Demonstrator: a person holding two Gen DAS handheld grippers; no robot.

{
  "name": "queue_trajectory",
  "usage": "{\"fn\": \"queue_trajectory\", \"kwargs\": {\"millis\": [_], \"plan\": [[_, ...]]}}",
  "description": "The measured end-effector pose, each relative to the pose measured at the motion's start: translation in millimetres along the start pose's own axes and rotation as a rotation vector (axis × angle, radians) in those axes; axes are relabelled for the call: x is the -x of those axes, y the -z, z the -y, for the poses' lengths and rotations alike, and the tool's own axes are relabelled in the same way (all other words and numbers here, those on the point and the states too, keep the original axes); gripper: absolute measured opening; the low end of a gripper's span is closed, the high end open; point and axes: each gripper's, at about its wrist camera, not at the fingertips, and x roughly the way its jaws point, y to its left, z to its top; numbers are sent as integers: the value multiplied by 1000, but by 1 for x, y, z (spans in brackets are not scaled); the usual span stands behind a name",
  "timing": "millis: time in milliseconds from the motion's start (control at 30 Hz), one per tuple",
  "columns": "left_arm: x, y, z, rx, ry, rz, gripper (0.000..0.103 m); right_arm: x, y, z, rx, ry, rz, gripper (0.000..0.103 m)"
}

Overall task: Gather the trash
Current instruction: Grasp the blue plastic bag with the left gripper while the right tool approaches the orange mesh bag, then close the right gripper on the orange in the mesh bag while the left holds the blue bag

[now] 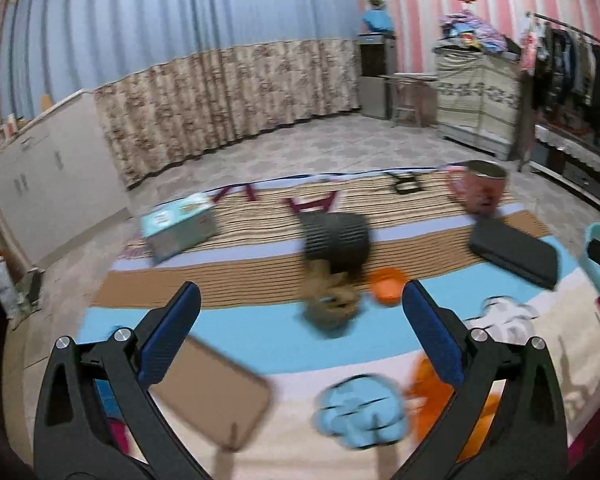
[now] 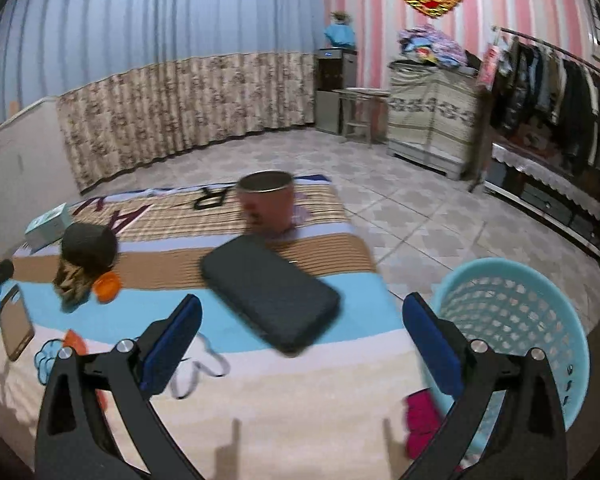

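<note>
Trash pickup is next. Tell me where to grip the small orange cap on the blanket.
Pinch the small orange plastic cap across its rim from above. It looks low, round and open side up, so the rim is the only real edge. The open left gripper seems nearer; mind the crumpled brown wrapper beside it.

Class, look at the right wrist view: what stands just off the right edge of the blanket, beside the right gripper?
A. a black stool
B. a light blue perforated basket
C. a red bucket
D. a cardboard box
B: the light blue perforated basket stands there on the floor tiles.
</note>
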Motion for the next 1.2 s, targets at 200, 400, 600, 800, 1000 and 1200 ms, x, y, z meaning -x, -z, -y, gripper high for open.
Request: {"fn": "queue_trajectory", "kwargs": {"millis": [200,400,600,800,1000,1200], "plan": [[-4,17,-68,61,-71,-37,97,11,9,-25,5,-29,-7,98],[-19,37,-125,165,-89,-91,97,18,12,-35,6,-29,-17,98],[-34,56,-143,204,-91,-139,95,23,16,-48,20,-39,-18,98],[-52,72,-135,132,-103,-196,74,24,26,-57,50,-38,-43,98],[-55,75,-138,128,-109,-202,49,27,31,-53,28,-49,-52,98],[-49,76,-150,165,-111,-187,25,28,38,-54,33,-49,-63,98]]}}
